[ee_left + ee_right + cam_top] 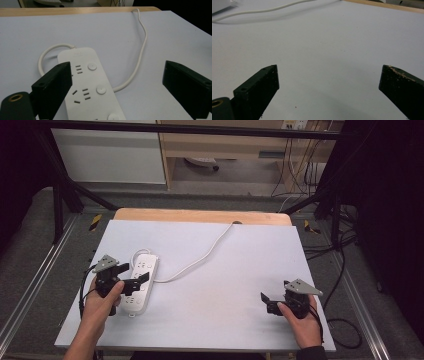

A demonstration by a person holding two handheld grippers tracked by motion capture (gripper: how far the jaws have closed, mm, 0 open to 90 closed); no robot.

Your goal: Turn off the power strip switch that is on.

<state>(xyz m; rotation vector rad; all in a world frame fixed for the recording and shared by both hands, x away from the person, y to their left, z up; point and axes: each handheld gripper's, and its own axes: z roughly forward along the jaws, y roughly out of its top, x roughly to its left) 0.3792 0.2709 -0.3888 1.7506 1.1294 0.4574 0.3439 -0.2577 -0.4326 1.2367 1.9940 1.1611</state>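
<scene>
A white power strip (142, 281) lies flat on the left part of the white tabletop (230, 285), with its white cable (200, 257) curving away to the table's far edge. My left gripper (133, 276) hovers over the strip, open. In the left gripper view the power strip (93, 87), with round buttons beside its sockets, lies under and between the wide-spread jaws of the left gripper (117, 75), and no pad presses on it. The cable (142, 50) loops past on the right. My right gripper (268, 302) rests at the table's right, open (328, 75) over bare tabletop.
A wooden strip (200, 215) borders the table's far edge, where the cable drops through a notch. Black frame bars and floor cables surround the table. In the right gripper view the cable (262, 10) runs across the far top left.
</scene>
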